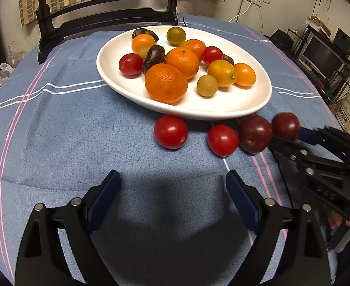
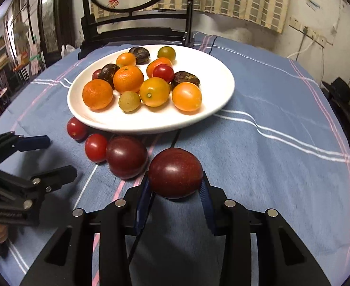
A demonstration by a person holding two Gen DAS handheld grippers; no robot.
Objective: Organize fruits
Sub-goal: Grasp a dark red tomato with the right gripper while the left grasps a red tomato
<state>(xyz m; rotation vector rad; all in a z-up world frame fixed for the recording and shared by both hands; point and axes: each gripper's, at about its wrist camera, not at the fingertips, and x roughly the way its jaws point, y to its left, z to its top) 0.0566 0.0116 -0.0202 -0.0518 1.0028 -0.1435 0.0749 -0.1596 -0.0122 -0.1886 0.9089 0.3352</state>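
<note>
Right gripper [image 2: 175, 186]: I have it closed on a dark red plum [image 2: 175, 172]; in the right wrist view both blue pads sit against the plum's sides, which I read as a firm hold ahead of a lift to the plate.
Left gripper [image 1: 172, 183]: jaws wide with nothing between them, hovering over bare tablecloth [image 1: 55, 131], probably parked clear of the fruit while the right side works.
Plate [image 1: 246, 100]: white, oval, at about 12 o'clock from both grippers, already heaped with oranges, kumquats, cherry tomatoes, dark fruits and small greenish ones.
Loose fruit: a second plum [image 2: 126, 157] lies at 10 o'clock from the held one, just beside it; one cherry tomato [image 2: 95, 147] touches that plum's left side, and another tomato [image 2: 76, 128] sits against the plate's near rim. All three are still on the cloth, so I judge the sorting unfinished.
Why this order: the held plum is the nearest loose fruit to the right gripper, so taking it first makes sense.
Risk: the plate slopes and is crowded; a round plum set near the rim may roll off.
Writing: raised letters on the right gripper's body in the left wrist view, too faint to read; a white container [image 1: 348, 114] at 3 o'clock carries print I cannot make out.
</note>
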